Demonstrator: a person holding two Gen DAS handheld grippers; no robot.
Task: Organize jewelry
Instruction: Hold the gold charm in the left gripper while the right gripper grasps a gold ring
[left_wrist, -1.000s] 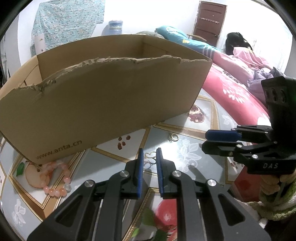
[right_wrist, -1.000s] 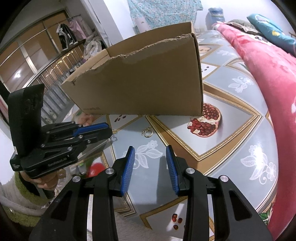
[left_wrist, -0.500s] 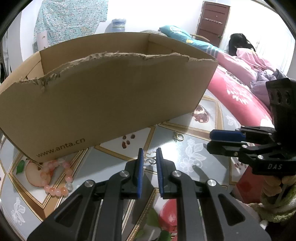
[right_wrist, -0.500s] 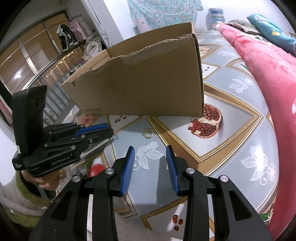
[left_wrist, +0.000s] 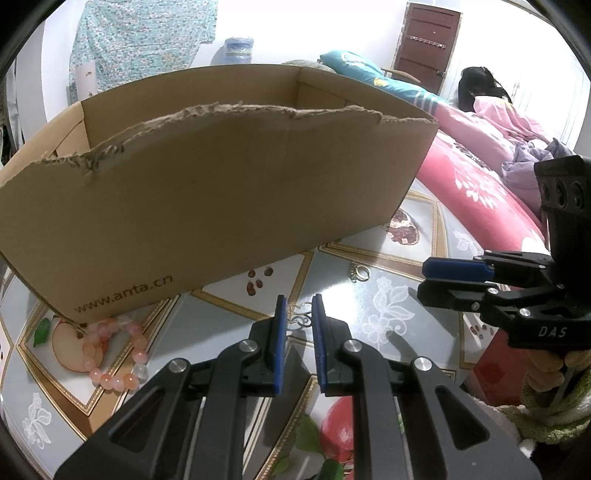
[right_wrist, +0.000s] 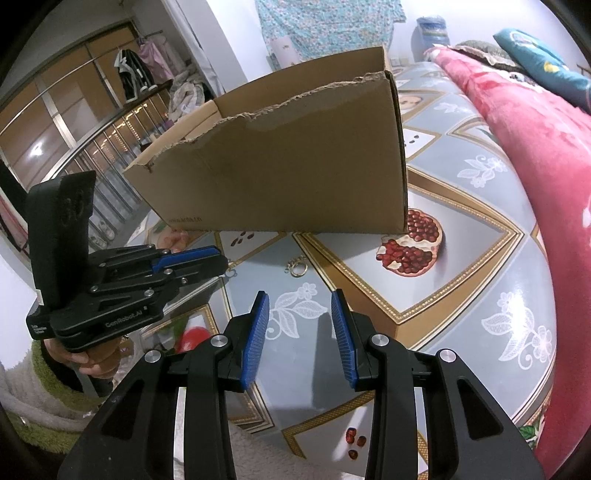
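My left gripper (left_wrist: 298, 314) is shut on a small silver filigree earring (left_wrist: 301, 316), pinched at the fingertips just above the table. In the right wrist view the left gripper (right_wrist: 223, 261) hovers at the left, with the earring (right_wrist: 231, 274) dangling at its tip. My right gripper (right_wrist: 300, 295) stands open over the tablecloth with nothing between its blue pads; in the left wrist view the right gripper (left_wrist: 424, 281) comes in from the right. A ring on a short chain (left_wrist: 360, 273) (right_wrist: 297, 268) lies between them. A pink bead bracelet (left_wrist: 114, 354) lies by the cardboard box (left_wrist: 221, 203) (right_wrist: 288, 166).
The box has a torn top rim and stands open on a fruit-printed tablecloth (right_wrist: 461, 295). A red floral blanket (right_wrist: 546, 166) runs along the right. A hand in a fluffy white and green sleeve (right_wrist: 44, 387) holds the left gripper. The table's near edge is close below my grippers.
The left wrist view has drifted slightly: the box and ring slide a little to the right while the earring stays fixed between the pads. Both jaw gaps are unchanged.
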